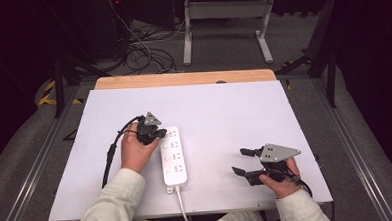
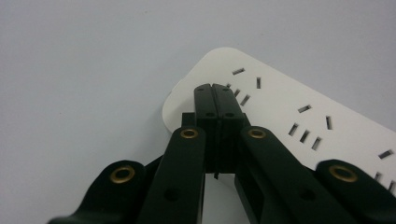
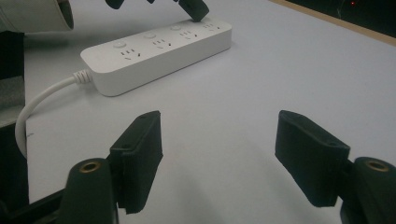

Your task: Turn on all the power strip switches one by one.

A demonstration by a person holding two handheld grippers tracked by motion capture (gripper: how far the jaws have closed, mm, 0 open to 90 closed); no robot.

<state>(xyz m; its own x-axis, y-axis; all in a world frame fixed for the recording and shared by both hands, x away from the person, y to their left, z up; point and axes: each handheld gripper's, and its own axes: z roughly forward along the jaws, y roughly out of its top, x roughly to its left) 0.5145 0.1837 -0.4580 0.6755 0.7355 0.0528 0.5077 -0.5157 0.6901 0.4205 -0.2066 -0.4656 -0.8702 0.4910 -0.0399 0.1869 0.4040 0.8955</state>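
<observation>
White power strip [image 1: 173, 156]: left gripper [image 2: 215, 93], jaws closed, presses the end switch—push straight down; right gripper [image 3: 217, 149] waits wide open.

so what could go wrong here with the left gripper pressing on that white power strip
The left gripper, jaws closed, bears on the far end of the white plastic power strip. Nothing holds the strip: the right gripper is open and apart from it, so it may slide or pivot on the smooth white table. The tips sit beside socket slots and could slip off target.
</observation>
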